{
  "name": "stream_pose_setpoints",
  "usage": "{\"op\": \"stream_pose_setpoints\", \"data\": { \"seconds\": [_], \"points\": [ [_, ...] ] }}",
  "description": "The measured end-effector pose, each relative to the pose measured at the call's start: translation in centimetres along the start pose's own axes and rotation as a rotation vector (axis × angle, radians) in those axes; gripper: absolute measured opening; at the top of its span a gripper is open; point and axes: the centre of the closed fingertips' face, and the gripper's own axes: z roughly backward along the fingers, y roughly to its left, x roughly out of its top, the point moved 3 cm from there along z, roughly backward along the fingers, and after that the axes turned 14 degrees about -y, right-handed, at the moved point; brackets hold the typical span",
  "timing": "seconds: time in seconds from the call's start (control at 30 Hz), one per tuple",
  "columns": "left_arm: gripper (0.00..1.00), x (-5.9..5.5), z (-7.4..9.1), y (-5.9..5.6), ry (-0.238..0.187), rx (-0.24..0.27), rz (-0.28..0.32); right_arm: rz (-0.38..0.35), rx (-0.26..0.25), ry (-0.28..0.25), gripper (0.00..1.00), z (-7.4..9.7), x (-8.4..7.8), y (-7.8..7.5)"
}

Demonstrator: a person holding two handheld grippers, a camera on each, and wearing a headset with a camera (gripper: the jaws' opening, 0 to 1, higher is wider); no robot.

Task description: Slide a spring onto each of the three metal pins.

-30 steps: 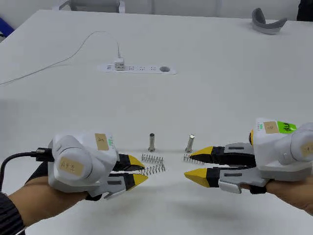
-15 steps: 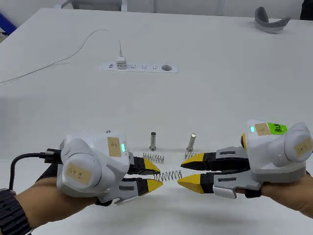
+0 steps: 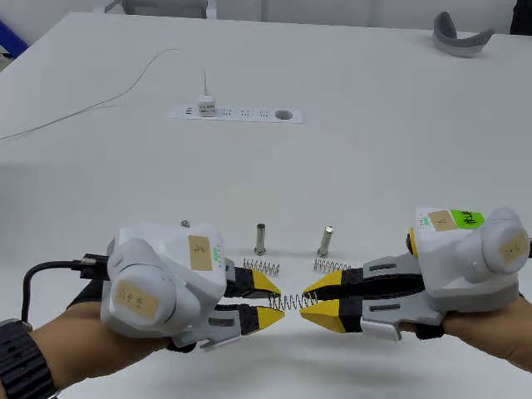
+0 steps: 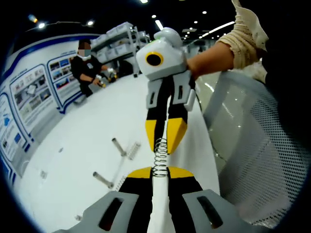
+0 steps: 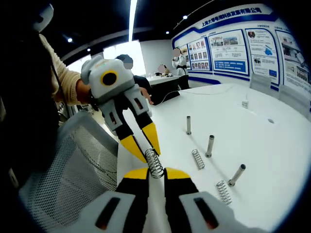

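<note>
— Spring (image 3: 291,301): is it off the desk (image 3: 374,166) now?
— Yes. A second ago it lay on the desk by the left gripper (image 3: 277,302), beside another one. Now it hangs in the air between the two grippers, nearer the person than the pins (image 3: 260,238).
— And the right gripper (image 3: 305,303)?
— It has come in from well apart. Its fingers stood wider half a second ago; now they are closed on the spring's right end. The left gripper's fingers are pinched on the left end.
— Which way does it lie?
— Its long axis is about level and runs left to right across the person, one end pointing into each gripper, roughly along the row of pins.
— The pins?
— Upright. Two other springs (image 3: 260,267) lie flat on the desk just in front of them.
</note>
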Motion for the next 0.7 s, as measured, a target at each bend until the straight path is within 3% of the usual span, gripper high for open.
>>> {"op": "stream_pose_setpoints", "data": {
  "seconds": [0.7],
  "points": [
    [0.09,-0.5,-0.3,-0.2,-0.009,0.02,0.058,0.096,0.048,-0.009,0.12,-2.0,2.9,1.2]
  ]
}}
